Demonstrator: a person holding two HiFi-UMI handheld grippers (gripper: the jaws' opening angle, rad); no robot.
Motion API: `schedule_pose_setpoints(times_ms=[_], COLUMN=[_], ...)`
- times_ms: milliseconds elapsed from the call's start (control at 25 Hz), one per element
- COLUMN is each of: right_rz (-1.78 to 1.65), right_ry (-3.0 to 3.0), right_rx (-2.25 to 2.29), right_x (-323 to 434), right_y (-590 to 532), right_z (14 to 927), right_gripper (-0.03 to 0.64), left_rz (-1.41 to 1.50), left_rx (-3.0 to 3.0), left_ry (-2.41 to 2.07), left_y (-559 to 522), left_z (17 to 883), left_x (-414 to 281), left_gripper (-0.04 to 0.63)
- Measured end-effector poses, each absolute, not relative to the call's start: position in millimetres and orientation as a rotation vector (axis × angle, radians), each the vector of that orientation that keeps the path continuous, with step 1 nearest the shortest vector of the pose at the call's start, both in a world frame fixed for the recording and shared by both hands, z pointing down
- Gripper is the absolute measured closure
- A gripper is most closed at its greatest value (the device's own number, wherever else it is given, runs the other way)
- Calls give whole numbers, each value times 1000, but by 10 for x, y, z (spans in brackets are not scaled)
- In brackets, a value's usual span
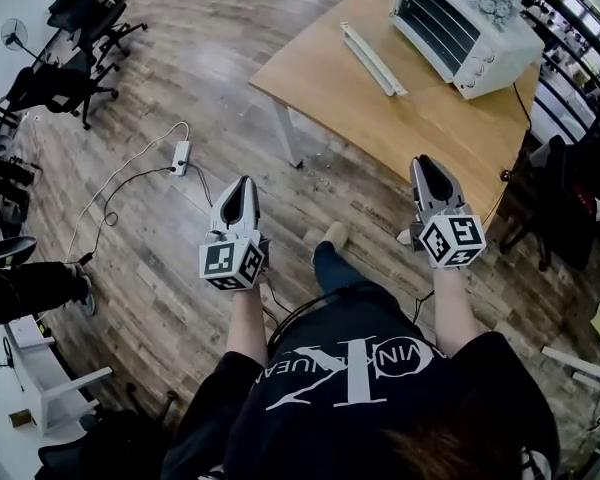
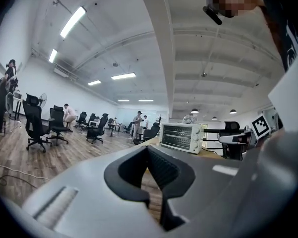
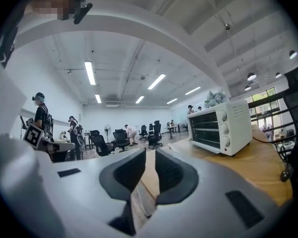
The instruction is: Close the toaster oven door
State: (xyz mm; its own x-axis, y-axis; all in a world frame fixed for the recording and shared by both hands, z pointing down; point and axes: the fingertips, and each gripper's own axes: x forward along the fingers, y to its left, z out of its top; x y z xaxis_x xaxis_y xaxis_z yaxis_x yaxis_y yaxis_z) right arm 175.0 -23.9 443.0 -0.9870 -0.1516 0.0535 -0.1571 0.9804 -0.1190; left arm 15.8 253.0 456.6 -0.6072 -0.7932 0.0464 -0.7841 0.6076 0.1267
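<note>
Wood fills the head view: a plank floor [image 1: 180, 68] and, at upper right, a pale tabletop [image 1: 400, 128] where the boxy white toaster oven [image 1: 468, 30] stands toward the far side, its barred front facing lower left. A white bar [image 1: 372, 58] lies parallel to that front, just off it; whether it joins the oven I cannot tell. Only this view shows both forearms stretched forward side by side, well short of the oven. The left gripper [image 1: 245, 183] is over the floor at centre, and the right gripper [image 1: 423, 163] overlaps the tabletop's near edge. The left gripper view alone shows its dark, ribbed jaws pressed together at the tips with nothing held, the oven small at centre right. The right gripper view brings the oven closer, with three round knobs down its side panel; those jaws are nearly together, a thin slit between them, empty.
</note>
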Motion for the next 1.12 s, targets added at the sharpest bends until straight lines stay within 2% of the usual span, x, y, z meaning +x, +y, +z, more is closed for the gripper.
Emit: schedule_pose_setpoints(times_ms=[640,1120], right_rz=[203,212], right_ry=[-3011,-3000], right_rx=[335,454], right_x=[620,103], right_y=[-1050,-1571], right_z=[4519,4472], right_gripper=[595,595], left_rz=[-107,-97], left_rx=[1475,1617], left_ry=[-2637,-2572], left_y=[1511,746], left_z=[4477,4352], left_x=[-1143,-1918], left_gripper=[586,586])
